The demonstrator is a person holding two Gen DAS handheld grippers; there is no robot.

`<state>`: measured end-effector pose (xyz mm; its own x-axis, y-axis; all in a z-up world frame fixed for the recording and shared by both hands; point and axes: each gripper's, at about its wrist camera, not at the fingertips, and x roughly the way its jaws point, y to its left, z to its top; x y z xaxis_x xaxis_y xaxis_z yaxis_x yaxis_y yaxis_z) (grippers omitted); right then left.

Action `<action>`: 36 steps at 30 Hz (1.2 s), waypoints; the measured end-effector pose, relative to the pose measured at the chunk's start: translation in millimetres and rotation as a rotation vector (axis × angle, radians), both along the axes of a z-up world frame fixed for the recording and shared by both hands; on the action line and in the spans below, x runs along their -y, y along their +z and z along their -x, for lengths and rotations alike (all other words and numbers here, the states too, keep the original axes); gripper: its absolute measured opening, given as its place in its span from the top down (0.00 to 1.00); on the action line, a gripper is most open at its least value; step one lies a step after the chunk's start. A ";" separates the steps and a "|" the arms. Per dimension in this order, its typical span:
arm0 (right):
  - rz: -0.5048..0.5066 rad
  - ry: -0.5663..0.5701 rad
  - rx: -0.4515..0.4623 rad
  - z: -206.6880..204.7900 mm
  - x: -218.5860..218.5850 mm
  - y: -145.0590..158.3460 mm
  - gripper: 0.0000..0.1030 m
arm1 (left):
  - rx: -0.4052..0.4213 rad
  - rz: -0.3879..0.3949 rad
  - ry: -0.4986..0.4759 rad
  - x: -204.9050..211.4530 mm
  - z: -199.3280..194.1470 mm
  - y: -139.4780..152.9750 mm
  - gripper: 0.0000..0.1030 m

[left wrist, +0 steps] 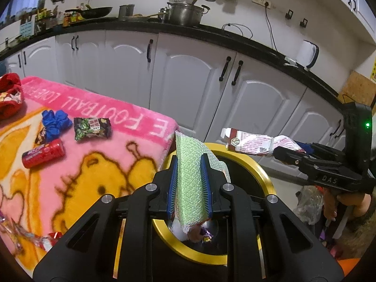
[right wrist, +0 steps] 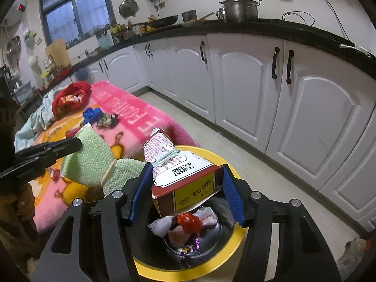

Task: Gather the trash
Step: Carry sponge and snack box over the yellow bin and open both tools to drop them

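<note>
**Left wrist view: release step over bin**

Your left tool point(left wrist: 189, 178) grips the green bubble wrap point(left wrist: 190, 176); your right tool point(right wrist: 185, 192) clamps the crushed carton point(right wrist: 181, 178). Both hang at frame centre above the yellow-rimmed bin point(right wrist: 235, 244). Next, likely open each tool to drop.

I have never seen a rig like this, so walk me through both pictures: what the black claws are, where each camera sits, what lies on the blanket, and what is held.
No robot: a person holds two hand-grip claws, each carrying a forward-looking camera. One picture comes from each claw. The left gripper is shut on a green bubble-wrap piece. The right gripper holds a crumpled carton. Both hover over the yellow-rimmed bin, which already holds wrappers. On the pink blanket lie a red can, a snack packet and a blue wrapper.
</note>
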<state>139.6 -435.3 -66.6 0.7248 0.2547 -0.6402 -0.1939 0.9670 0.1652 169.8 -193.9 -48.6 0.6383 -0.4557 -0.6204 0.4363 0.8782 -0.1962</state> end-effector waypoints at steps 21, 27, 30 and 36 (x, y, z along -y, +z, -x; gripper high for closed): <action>-0.018 -0.001 -0.113 -7.7 -2.9 -33.1 0.28 | -0.079 0.007 0.000 2.6 -6.8 -27.9 0.75; -0.047 -0.041 -0.112 -8.6 7.2 -32.4 0.26 | -0.086 0.023 0.049 -12.6 -9.0 -24.8 0.44; -0.051 -0.051 -0.105 -8.3 8.0 -29.4 0.26 | -0.069 0.022 0.077 -21.1 -6.0 -19.8 0.23; -0.054 -0.032 -0.068 -6.2 -0.3 -17.0 0.25 | -0.028 0.016 0.129 -39.8 0.4 -9.4 0.11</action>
